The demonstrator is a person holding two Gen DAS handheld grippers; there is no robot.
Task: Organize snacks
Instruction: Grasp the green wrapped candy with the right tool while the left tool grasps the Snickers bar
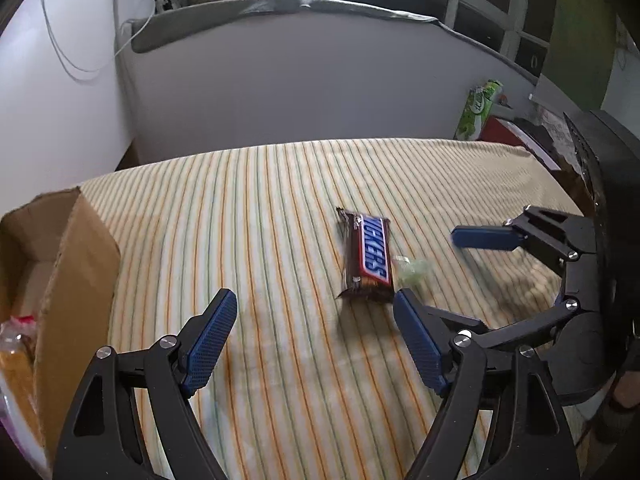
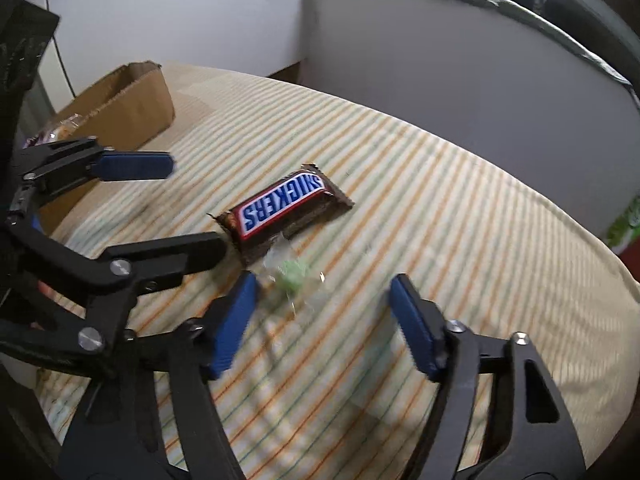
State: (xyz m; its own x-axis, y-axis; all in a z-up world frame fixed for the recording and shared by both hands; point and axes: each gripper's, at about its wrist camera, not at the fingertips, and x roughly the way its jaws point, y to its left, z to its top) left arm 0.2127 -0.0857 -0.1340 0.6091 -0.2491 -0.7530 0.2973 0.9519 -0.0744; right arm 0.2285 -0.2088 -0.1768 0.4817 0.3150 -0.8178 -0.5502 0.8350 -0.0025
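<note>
The brown Snickers bar in its glossy wrapper with a blue-and-white logo [image 2: 285,210] lay flat on the striped yellow-and-green cloth [image 2: 440,208], near the middle, with a small pale-green sweet in a clear crinkled wrapper [image 2: 294,274] touching its long side. I judged the bar light and fairly stiff, its foil slippery and its crimped ends floppy; the firm hold would be across the short width at mid-length. The sweet looked lighter still, its wrapper loose, best pinched on the green body itself. My right gripper [image 2: 320,324] hung just short of the sweet, blue pads apart at a middling gap, nothing between them. My left gripper [image 1: 316,340] hung before the bar's near end, pads spread wide and empty; its right pad [image 1: 416,336] stood just beside that end, and I could not tell whether it touched. The open brown cardboard box [image 1: 76,264], some packets already inside, stood at the cloth's edge, well apart on my left.
</note>
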